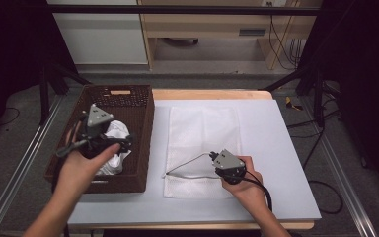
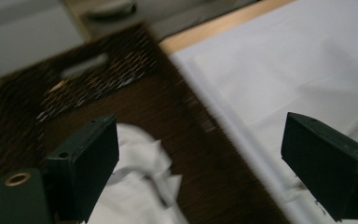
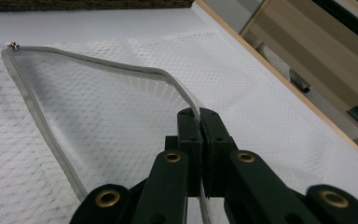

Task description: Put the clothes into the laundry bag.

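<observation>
A white mesh laundry bag (image 1: 202, 143) lies flat on the white table (image 1: 286, 163). My right gripper (image 1: 216, 163) is shut on the upper lip of its grey zipper edge (image 3: 121, 65) and holds the mouth of the bag (image 3: 98, 116) open. A crumpled white cloth (image 1: 114, 143) lies in the brown woven basket (image 1: 143, 113) at the left. My left gripper (image 1: 123, 144) hovers above the cloth in the basket, jaws wide apart and empty. From the left gripper view the cloth (image 2: 135, 186) sits below the jaws, with the basket's far wall (image 2: 74, 79) beyond.
The basket takes up the table's left side, its right wall next to the bag. A wooden edge (image 1: 207, 94) runs along the back of the table. Dark frame legs and cables stand on the floor at the right (image 1: 321, 123).
</observation>
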Demonstrator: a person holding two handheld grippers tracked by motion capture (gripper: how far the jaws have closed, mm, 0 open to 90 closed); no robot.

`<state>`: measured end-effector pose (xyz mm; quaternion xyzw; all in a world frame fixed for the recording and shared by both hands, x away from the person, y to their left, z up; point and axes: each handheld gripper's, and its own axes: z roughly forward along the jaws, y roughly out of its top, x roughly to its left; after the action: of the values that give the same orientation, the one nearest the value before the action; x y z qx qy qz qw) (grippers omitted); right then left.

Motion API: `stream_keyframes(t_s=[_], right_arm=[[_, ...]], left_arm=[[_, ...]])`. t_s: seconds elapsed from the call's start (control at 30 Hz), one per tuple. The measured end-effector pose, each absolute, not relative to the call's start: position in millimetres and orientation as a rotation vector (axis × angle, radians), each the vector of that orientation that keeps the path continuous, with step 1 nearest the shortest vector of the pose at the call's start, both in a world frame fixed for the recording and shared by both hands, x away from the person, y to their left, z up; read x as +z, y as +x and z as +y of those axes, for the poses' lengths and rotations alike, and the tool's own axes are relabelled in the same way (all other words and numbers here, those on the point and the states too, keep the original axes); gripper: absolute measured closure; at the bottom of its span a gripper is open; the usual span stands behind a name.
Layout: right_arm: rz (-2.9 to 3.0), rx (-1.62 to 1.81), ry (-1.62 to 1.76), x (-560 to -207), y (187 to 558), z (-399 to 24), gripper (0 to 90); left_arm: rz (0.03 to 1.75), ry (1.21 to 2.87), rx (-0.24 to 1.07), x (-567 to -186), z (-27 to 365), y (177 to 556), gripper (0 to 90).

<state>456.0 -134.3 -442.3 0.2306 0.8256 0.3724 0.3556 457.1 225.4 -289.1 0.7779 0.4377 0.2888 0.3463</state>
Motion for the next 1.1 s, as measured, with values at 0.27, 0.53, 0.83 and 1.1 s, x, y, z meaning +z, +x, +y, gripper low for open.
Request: stream_keyframes(t_s=[0.27,0.53,0.83,1.1], right_arm=[[2.156,0.962,0.574,-445,456,-133,88.0],[2.166,0.960,0.549,-446,456,-133,87.1],[2.166,0.961,0.539,-445,456,-132,86.9],[2.175,0.958,0.537,-446,454,-133,86.5]], left_arm=[[1.472,2.210,0.480,-354,286,523,10.0],[1.554,2.305,0.418,-392,306,543,11.3],[1.575,2.287,0.390,-399,307,552,10.6],[1.587,2.378,0.306,-414,298,553,8.2]])
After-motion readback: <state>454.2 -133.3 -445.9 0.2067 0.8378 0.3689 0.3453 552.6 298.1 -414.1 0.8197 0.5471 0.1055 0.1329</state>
